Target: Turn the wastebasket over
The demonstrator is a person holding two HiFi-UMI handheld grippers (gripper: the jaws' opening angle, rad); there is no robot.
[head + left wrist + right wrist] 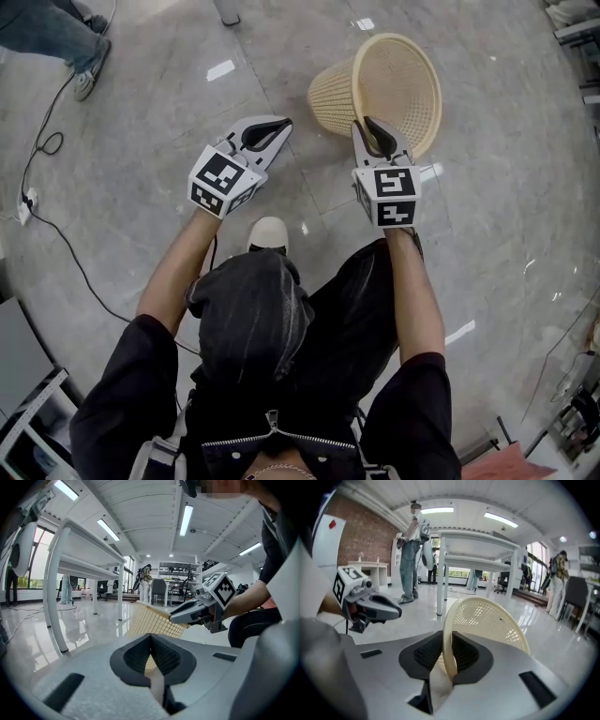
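Subject of task: a cream, lattice-walled plastic wastebasket (398, 80), round and tapering. It sits tilted over the glossy grey tiled floor (159, 103) ahead of the person. Its open mouth is turned up and toward the person's right, and its narrow base points to the person's left. Whether the base rests on the floor cannot be determined.

Right gripper (372, 131): clamped on the near edge of the wastebasket rim. In the right gripper view the cream rim band (449, 641) stands upright between the dark pads, with both pads pressed against it.

Left gripper (272, 127): jaws fully together with nothing between them. The left gripper view shows the pads meeting on a closed seam. It is held level with the right gripper, to the left of the wastebasket and clear of it.

Surroundings: a white-framed counter (480, 548) stands beyond the wastebasket. A dark cable (66, 239) lies across the floor on the left. The person's pale shoe (268, 232) is planted between the two arms.
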